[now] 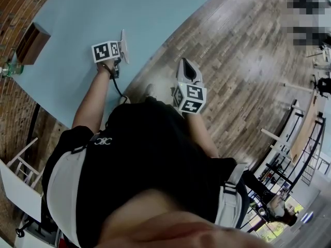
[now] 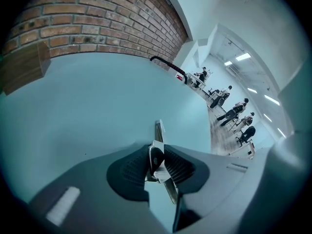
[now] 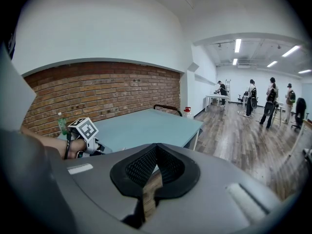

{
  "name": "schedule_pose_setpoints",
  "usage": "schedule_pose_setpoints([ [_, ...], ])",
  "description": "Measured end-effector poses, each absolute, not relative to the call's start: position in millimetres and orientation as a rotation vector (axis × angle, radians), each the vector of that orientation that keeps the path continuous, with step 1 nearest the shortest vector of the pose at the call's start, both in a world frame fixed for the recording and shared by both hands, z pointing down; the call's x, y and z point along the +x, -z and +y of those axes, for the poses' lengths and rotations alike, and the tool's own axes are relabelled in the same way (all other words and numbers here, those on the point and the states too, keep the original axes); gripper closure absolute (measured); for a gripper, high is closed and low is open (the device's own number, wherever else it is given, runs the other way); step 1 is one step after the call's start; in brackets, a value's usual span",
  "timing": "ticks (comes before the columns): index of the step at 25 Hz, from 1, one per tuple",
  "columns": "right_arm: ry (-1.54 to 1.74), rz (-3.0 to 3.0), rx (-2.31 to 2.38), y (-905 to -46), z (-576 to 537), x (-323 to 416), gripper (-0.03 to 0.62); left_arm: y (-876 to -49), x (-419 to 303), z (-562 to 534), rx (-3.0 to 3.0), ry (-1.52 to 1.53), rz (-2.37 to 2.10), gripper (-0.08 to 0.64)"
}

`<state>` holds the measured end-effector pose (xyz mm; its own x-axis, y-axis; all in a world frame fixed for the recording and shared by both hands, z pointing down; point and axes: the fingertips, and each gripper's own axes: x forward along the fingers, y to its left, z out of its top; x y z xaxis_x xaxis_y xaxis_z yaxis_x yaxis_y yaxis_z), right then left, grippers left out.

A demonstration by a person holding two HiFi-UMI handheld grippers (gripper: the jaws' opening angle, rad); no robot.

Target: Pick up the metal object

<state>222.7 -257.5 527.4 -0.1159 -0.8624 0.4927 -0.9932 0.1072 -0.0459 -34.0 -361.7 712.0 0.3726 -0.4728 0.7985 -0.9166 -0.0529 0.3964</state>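
Metal object [image 2: 159, 129], a thin, flat, pale-grey strip, stands on edge in the lower middle of the left gripper view, with one end poking out past the jaws toward the light blue table [image 2: 87, 106]. The left gripper [image 2: 157, 152] has its two black ribbed pads pressed on the strip's flat faces, one on each side. The jaws stand only narrowly apart, by about the strip's thickness. Gripping across the thin faces looks deliberate, since a flat piece gives little else to hold. In the head view the strip sits near the table's lower right edge, just above the marker cube. The gripper slants down onto it there, which suits taking something low off a surface. Whether the strip touches the table or is clear of it, I cannot tell.

The right gripper [image 3: 156, 147] hangs off to the right over the wooden floor [image 1: 248, 61], well apart from the strip. Its jaws are closed tip to tip with nothing between them. It seems parked there to stay out of the way. A brown wooden box [image 1: 32, 43] sits at the table's upper left, far from the work.
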Motion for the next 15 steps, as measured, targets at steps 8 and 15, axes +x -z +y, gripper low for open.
schedule_pose_setpoints([
  [8,-0.52,-2.062,1.826,-523,-255,226,0.578,-704,-28,-358,1.661,-0.52,-1.216,0.523],
  [15,-0.516,-2.074,1.828,-522,-250,230,0.578,-700,-30,-354,1.659,-0.471,-1.234,0.528],
])
